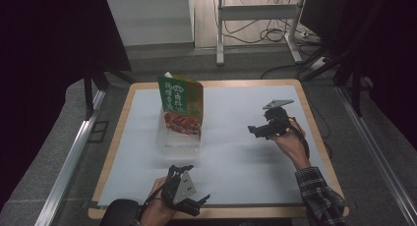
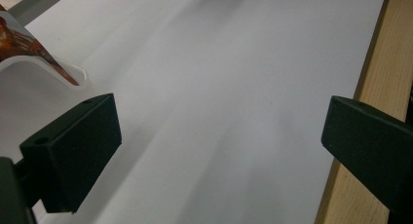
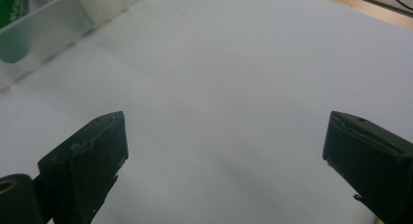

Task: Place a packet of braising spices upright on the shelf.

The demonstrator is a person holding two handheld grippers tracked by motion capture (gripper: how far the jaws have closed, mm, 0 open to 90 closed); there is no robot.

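Note:
A green and orange snack bag (image 1: 181, 104) with a food picture stands upright in a clear plastic tray (image 1: 178, 142) left of the table's middle. My left gripper (image 1: 194, 199) hovers at the front edge, below the tray, open with nothing between its jaws. A corner of the tray (image 2: 73, 75) and the bag's print (image 2: 14, 36) appear at the upper left of the left gripper view. My right gripper (image 1: 259, 130) is held out at the right, pointing left toward the tray, open and empty. The tray's wall (image 3: 53, 24) lies at the upper left of the right gripper view.
A white sheet (image 1: 231, 152) covers the wooden table (image 1: 114, 137), whose rim shows on every side. The wooden edge (image 2: 375, 63) runs along the right of the left gripper view. Behind the table stand a metal frame (image 1: 255, 19) and floor cables (image 1: 275, 32).

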